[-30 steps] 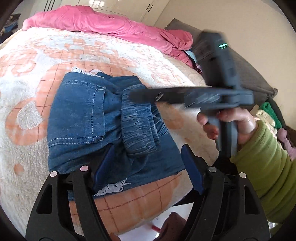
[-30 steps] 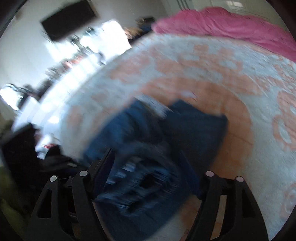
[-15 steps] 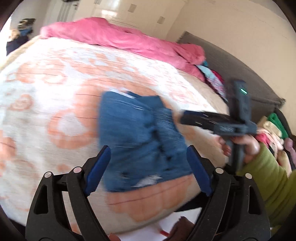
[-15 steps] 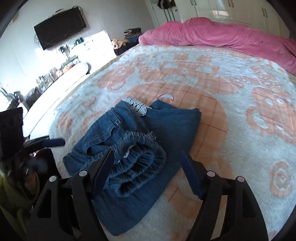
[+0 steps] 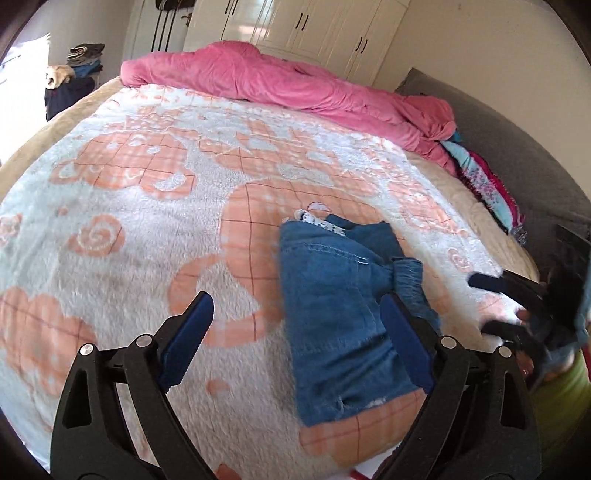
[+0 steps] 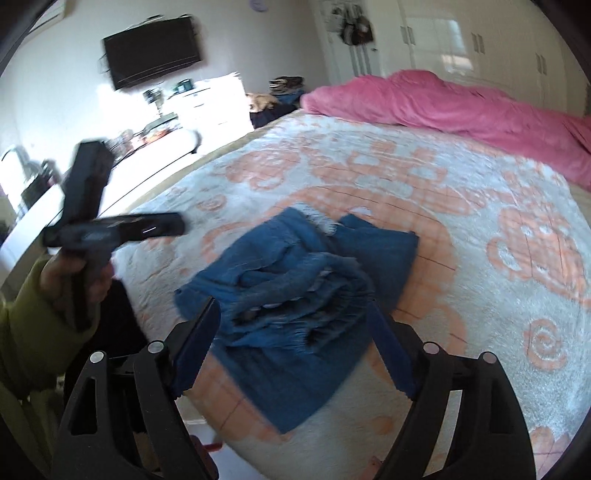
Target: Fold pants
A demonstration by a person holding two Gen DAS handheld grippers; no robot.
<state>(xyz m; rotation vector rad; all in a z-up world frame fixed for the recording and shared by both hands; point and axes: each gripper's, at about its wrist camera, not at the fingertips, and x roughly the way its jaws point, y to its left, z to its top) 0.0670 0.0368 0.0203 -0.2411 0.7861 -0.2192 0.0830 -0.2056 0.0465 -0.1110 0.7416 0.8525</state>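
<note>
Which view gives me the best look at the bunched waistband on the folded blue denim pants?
The right wrist view: the bunched waistband lies central, though blurred. The left wrist view shows only its edge behind a finger, on the blue denim pants.

One folded pair of pants (image 5: 343, 317), two tongs (image 5: 295, 332) (image 6: 291, 347), one pink duvet (image 5: 280, 81), one television (image 6: 151, 51)

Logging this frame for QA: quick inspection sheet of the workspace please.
Surface: bed blanket, white with orange pattern.
Job's things: jeans folded in a bundle near the front edge, waistband bunched on top.
Clutter: pink duvet along the far side; clothes pile by the grey headboard.
Grippers: left gripper and right gripper jaws opening, nothing gripped.
Cables: nothing seen.
Surroundings: wardrobe, wall TV.
</note>
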